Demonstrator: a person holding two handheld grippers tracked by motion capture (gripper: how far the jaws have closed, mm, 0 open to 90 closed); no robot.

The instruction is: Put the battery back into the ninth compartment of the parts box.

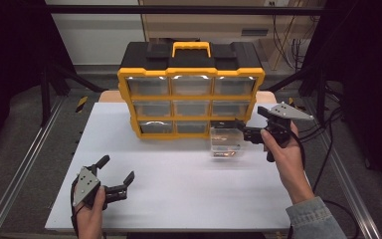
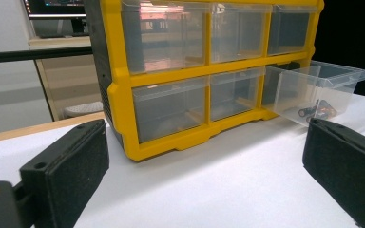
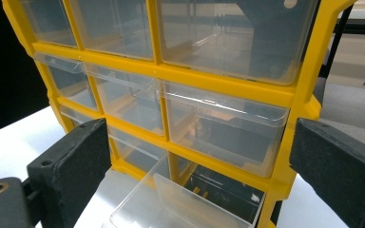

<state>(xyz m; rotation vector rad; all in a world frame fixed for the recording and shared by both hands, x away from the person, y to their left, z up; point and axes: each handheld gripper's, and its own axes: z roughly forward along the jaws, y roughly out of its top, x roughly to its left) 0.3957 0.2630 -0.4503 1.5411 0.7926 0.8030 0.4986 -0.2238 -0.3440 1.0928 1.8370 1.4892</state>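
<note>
Nine clear drawers sit in a yellow-and-black organizer cabinet (image 1: 191, 89) standing at the far edge of the white table (image 1: 179, 199), three rows of three, with a yellow carry handle (image 1: 191, 48) on its black top. One of them, the bottom-right drawer (image 1: 226, 142), is pulled well out of its slot and juts toward the person over the tabletop, its back end at the cabinet's opening. In the left gripper view this pulled-out drawer (image 2: 321, 90) holds a few small dark parts with an orange glint lying at its front end; what they are is too small to tell.

The right gripper (image 1: 238, 130) is held at the drawer's right side, just beside its front corner, with the person's right hand (image 1: 283, 149) wrapped around the body. In the right gripper view its two black padded jaws stand wide apart at the frame's lower corners, with nothing pinched between them; the drawer's clear wall (image 3: 180, 204) lies below and between them, and whether a pad brushes it cannot be told. The middle-right drawer (image 3: 223, 128) is straight ahead of this gripper.

The left gripper (image 1: 117, 172) rests low over the near-left part of the table, well apart from the cabinet, gripped by the left hand (image 1: 90, 214). Its jaws are also spread wide and empty, pointing toward the cabinet's front.
</note>
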